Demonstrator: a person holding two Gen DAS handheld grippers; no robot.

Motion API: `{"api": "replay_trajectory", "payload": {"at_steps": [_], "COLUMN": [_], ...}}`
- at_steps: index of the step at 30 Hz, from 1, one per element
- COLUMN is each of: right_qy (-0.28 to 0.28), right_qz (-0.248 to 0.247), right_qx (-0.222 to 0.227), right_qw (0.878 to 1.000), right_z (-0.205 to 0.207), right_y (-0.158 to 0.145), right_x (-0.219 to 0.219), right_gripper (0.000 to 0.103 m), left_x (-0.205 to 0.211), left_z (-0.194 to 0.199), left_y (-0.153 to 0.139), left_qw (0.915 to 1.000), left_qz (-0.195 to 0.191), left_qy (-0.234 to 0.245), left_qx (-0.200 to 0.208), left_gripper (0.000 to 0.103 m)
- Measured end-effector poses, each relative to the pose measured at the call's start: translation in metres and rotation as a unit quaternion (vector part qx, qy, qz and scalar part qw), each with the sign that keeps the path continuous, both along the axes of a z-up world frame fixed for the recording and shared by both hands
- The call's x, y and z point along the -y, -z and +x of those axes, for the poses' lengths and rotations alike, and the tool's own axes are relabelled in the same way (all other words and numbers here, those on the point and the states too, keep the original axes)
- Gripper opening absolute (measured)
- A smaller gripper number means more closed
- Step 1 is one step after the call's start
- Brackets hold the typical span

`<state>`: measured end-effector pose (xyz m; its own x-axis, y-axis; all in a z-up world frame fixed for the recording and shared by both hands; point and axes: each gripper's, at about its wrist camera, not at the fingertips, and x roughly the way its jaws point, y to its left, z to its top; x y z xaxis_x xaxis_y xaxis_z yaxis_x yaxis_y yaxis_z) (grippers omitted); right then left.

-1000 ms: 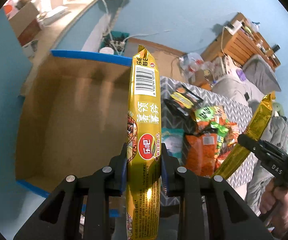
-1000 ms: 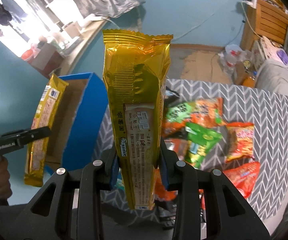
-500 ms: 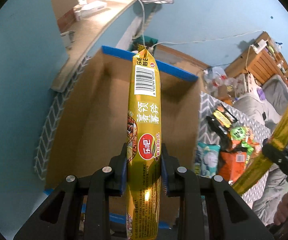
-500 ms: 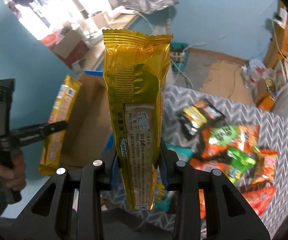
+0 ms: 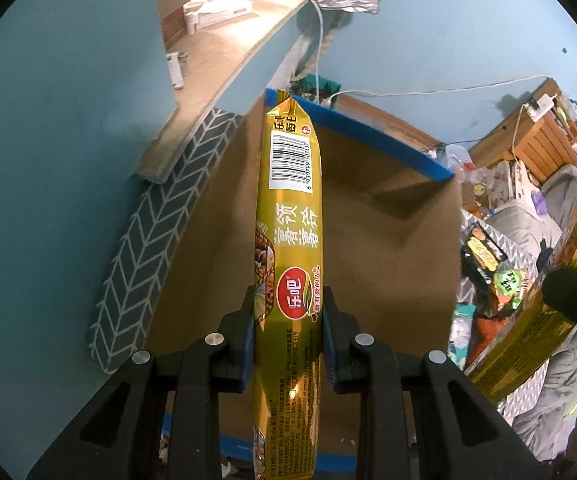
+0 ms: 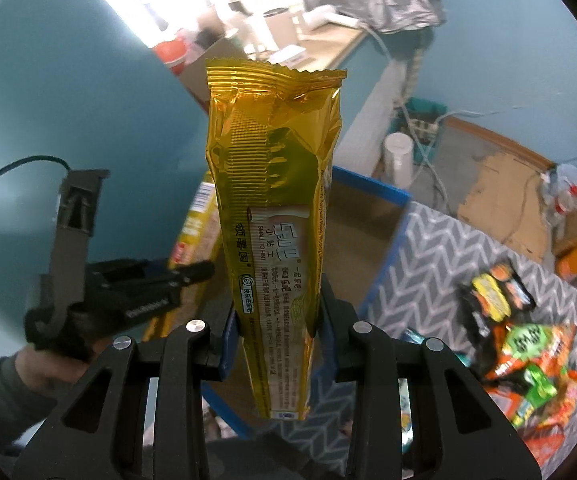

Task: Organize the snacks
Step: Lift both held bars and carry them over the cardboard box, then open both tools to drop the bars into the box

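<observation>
Both tools have swung from the snack pile (image 6: 528, 344) toward the box (image 5: 388, 240). The left tool (image 5: 288, 332) grips one gold pack (image 5: 290, 240), the right tool (image 6: 274, 340) another (image 6: 276, 216). Judged next: release both inside.

You are in a lived-in home room: teal walls (image 5: 48, 160), a cluttered wooden shelf (image 5: 544, 140), a chevron-patterned cloth (image 6: 468, 264) and a cardboard box (image 5: 388, 240).

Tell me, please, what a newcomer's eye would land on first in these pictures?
Two long gold snack packets, one clamped upright in each gripper: the left gripper pinches a barcoded packet, the right gripper a crinkled one. Behind them gapes a blue-edged cardboard box, with colourful snack bags heaped on the chevron-patterned cloth.
</observation>
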<state>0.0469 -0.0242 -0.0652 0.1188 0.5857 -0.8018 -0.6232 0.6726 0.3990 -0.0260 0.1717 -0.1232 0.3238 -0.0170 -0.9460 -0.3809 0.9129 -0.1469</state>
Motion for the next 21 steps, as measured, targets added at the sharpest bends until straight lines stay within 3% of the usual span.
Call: {"api": "replay_trajectory", "payload": {"at_steps": [10, 21], "right_qy": [-0.029, -0.016], "right_qz": [-0.033, -0.079], "right_qx": [-0.034, -0.071], "right_qw": [0.998, 0.994], "right_z": [0.006, 0.018], "right_y": [0.051, 0.104], "right_x": [-0.058, -0.077], "right_gripper": [0.033, 0.033], "left_x": [-0.013, -0.013], "left_z": [-0.003, -0.001], "left_y": [0.022, 0.035], "left_qw": [0.9999, 0.9998], "left_qz": [0.001, 0.003], "left_qy": [-0.003, -0.001], "left_qx": [-0.014, -0.022], "left_gripper": [0.027, 0.028]}}
